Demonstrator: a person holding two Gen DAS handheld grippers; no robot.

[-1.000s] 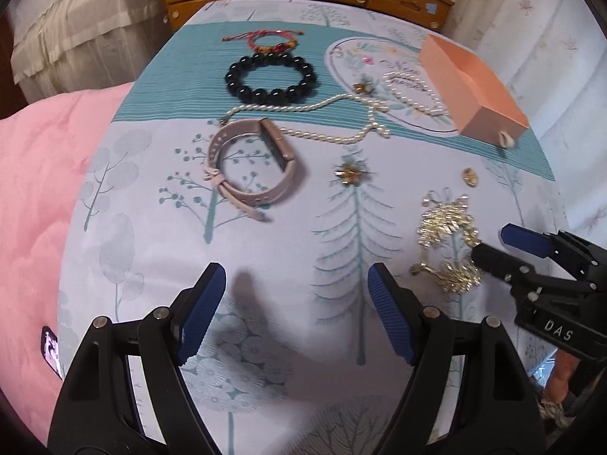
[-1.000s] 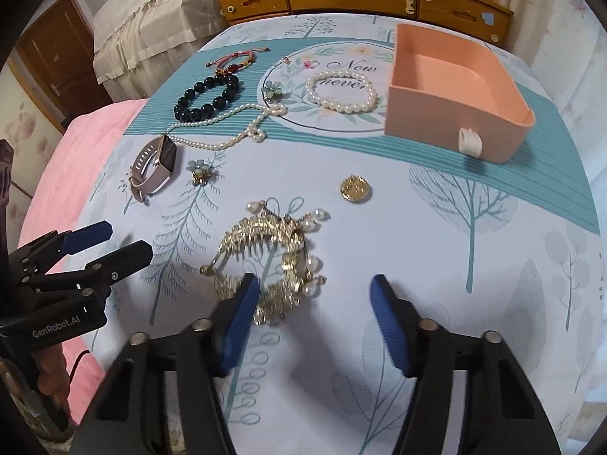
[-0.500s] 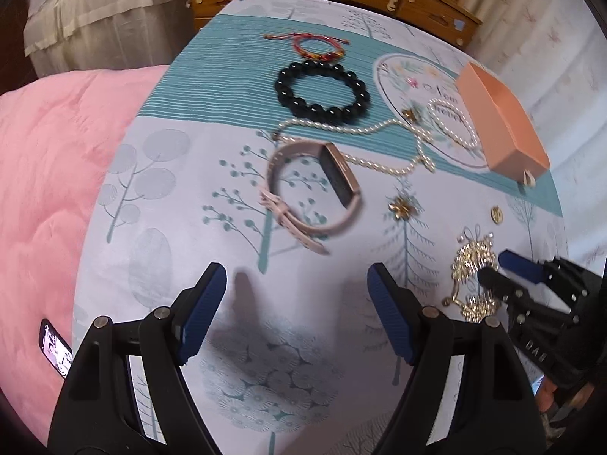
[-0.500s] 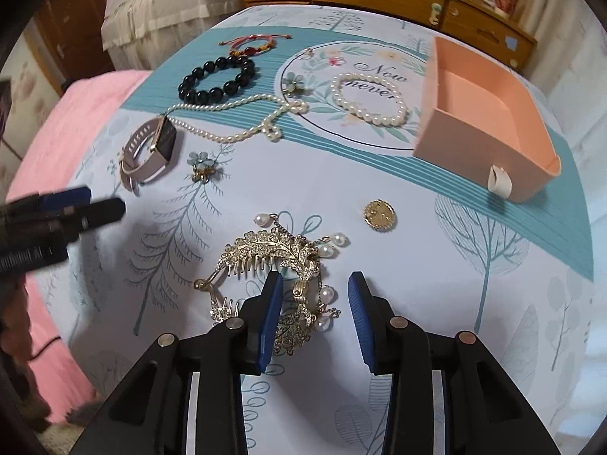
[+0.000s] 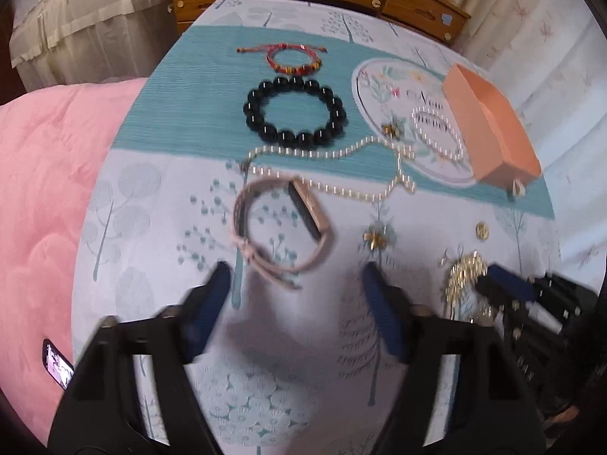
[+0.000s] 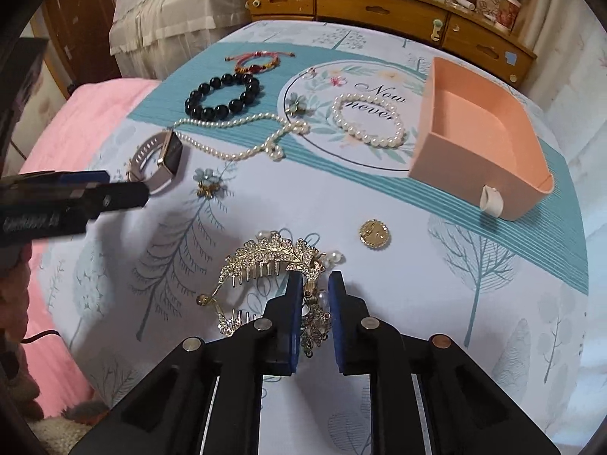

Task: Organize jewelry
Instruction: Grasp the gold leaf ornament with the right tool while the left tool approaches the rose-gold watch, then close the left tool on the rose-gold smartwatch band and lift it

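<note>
Pickup step: right gripper (image 6: 315, 284) nearly closed on the gold hair comb (image 6: 271, 261) lying on the tabletop (image 6: 417, 265), empty pink box (image 6: 481, 140) beyond it; left gripper (image 5: 296, 288) wide apart near the watch (image 5: 280, 227); next, lift and carry to box.

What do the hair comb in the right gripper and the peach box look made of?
Hair comb: gold-toned metal, apparently set with small clear stones and pearl-like beads; it glints. Peach box: likely matte card; thin flat walls, no shine.
</note>
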